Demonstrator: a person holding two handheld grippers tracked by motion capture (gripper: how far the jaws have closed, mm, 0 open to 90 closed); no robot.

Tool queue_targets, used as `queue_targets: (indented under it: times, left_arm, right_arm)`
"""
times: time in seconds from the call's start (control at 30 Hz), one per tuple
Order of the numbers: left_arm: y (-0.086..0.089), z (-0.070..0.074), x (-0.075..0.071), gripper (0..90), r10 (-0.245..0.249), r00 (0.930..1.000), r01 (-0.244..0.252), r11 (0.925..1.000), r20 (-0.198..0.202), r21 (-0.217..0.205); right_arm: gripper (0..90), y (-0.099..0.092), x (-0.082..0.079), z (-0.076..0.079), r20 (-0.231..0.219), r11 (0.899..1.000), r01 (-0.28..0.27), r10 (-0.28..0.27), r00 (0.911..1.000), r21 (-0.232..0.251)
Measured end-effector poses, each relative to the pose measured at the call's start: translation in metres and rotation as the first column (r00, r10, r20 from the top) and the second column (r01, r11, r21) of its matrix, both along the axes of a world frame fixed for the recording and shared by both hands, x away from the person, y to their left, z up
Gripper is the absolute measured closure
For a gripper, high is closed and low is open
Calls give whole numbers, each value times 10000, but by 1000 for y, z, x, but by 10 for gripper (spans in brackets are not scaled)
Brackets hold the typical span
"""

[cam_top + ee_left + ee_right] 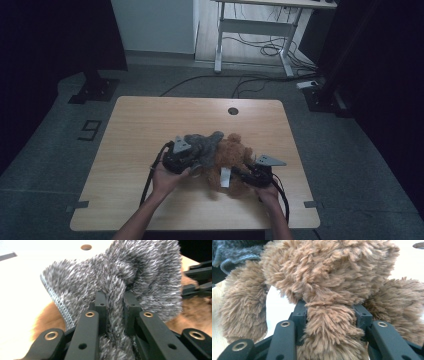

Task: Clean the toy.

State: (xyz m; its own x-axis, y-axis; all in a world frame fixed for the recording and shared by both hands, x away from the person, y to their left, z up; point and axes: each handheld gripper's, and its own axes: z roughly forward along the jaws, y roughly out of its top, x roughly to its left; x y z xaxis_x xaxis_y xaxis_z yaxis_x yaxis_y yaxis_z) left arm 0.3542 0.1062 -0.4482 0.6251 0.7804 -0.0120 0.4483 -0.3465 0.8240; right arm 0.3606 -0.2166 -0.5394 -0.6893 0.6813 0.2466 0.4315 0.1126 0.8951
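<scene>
A brown plush teddy bear (pixel 231 156) lies on the wooden table (pixel 145 125), with a white tag (pixel 225 177) hanging from it. A fuzzy grey knitted garment (pixel 202 145) lies over its left part. My left gripper (pixel 192 159) is shut on a fold of that grey garment (pixel 117 290), the fabric pinched between its fingers (pixel 101 305). My right gripper (pixel 239 175) is shut on a thick limb of the bear (pixel 329 322), the fur bulging between both pads. In the left gripper view the bear's fur (pixel 197 312) shows under the grey fabric.
A round cable hole (pixel 233 111) sits near the table's far edge. Bare tabletop lies to the left and behind the toy. On the floor beyond are cables (pixel 260 47), a white desk frame (pixel 260 25) and a black stand base (pixel 92 90).
</scene>
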Motion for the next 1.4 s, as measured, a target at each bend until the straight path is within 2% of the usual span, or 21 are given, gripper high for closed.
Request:
queue_targets:
  times: [0.07,0.1,0.23,0.3,0.33,0.47,0.5,0.53,0.57,0.67,0.7,0.77,0.93,0.97,1.0,1.07,1.1,1.13,1.23,1.3,1.4]
  left_arm:
    - [15,1,-1,772,345,9994,-345,9994,-20,-52]
    - [31,-2,-1,772,643,9977,-647,9977,-204,-206]
    - [48,-15,-1,773,897,9939,-928,9946,-645,-463]
    - [59,-27,0,774,1125,9882,-1206,9899,-1042,-748]
    - [59,-27,0,774,1125,9882,-1206,9899,-1042,-748]
    - [70,-40,4,774,1391,9776,-1494,9872,-1580,-554]
    - [75,-44,5,774,1334,9722,-1537,9836,-1924,-946]
    - [75,-44,5,774,1334,9722,-1537,9836,-1924,-946]
    - [78,-39,5,774,1149,9736,-1449,9787,-1971,-1452]
    - [76,-30,4,775,984,9788,-1290,9773,-1794,-1681]
    - [68,-18,4,775,703,9855,-983,9784,-1545,-1816]
    - [62,-12,3,775,577,9885,-827,9801,-1399,-1803]
    - [17,10,4,775,-249,9950,93,9873,-963,-1585]
    - [-5,13,8,775,-590,9935,437,9873,-973,-1530]
    - [-5,13,8,775,-590,9935,437,9873,-973,-1530]
    - [-31,15,12,775,-1051,9884,870,9835,-1095,-1587]
    - [-60,16,15,775,-1499,9823,1345,9819,-1127,-1331]
    - [-60,16,15,775,-1499,9823,1345,9819,-1127,-1331]
    - [-99,10,17,774,-1734,9783,1697,9846,-1131,-420]
    - [-109,5,19,774,-1687,9796,1692,9856,-1091,-44]
    - [-105,3,22,774,-1612,9804,1594,9869,-1130,-244]
  right_arm:
    - [571,0,0,0,-27,10000,1,-1,10000,52]
    - [571,-1,1,-1,-35,10000,-21,21,10000,79]
    - [570,-1,0,-1,-13,10000,-32,32,10000,66]
    - [570,0,0,-1,25,10000,-19,19,10000,45]
    - [570,0,0,-1,25,10000,-19,19,10000,45]
    - [570,-2,-1,-1,0,9999,56,-56,10000,85]
    - [571,-3,-1,-2,-27,9999,74,-74,10000,120]
    - [571,-3,-1,-2,-27,9999,74,-74,10000,120]
    - [571,-3,-1,-2,-33,9999,87,-86,10000,94]
    - [572,-4,0,-3,-83,9998,140,-139,9999,136]
    - [572,-5,0,-3,-124,9997,146,-144,9998,176]
    - [572,-5,0,-3,-77,9998,130,-128,9999,150]
    - [571,-4,-1,-2,-41,9999,121,-120,9999,97]
    - [571,-4,-1,-2,-43,9999,119,-119,9999,110]
    - [571,-4,-1,-2,-43,9999,119,-119,9999,110]
    - [571,-4,-1,-2,-43,9999,105,-105,9999,114]
    - [571,-4,0,-2,-17,9999,103,-103,9999,134]
    - [571,-4,0,-2,-17,9999,103,-103,9999,134]
    - [571,-4,-1,-2,-93,9999,101,-100,9999,126]
    - [571,-4,-1,-2,-115,9998,205,-205,9997,33]
    - [571,-5,0,-3,-148,9997,230,-229,9996,107]
